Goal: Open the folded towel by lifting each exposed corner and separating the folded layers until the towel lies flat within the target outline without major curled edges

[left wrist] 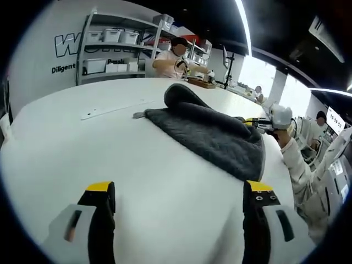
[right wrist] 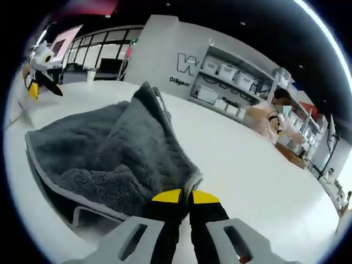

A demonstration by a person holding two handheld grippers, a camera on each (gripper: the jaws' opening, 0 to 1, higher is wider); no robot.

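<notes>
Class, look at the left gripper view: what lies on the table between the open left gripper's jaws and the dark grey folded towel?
Nothing: bare white table separates the left gripper from the dark grey folded towel.

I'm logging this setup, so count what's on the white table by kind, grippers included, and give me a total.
Grey towel: 1, partly folded, one corner pinched by the right gripper
Grippers: 2, the left gripper open above the table, the right one shut on the towel
Pale outline strip on the table: 1
Total: 4
</notes>
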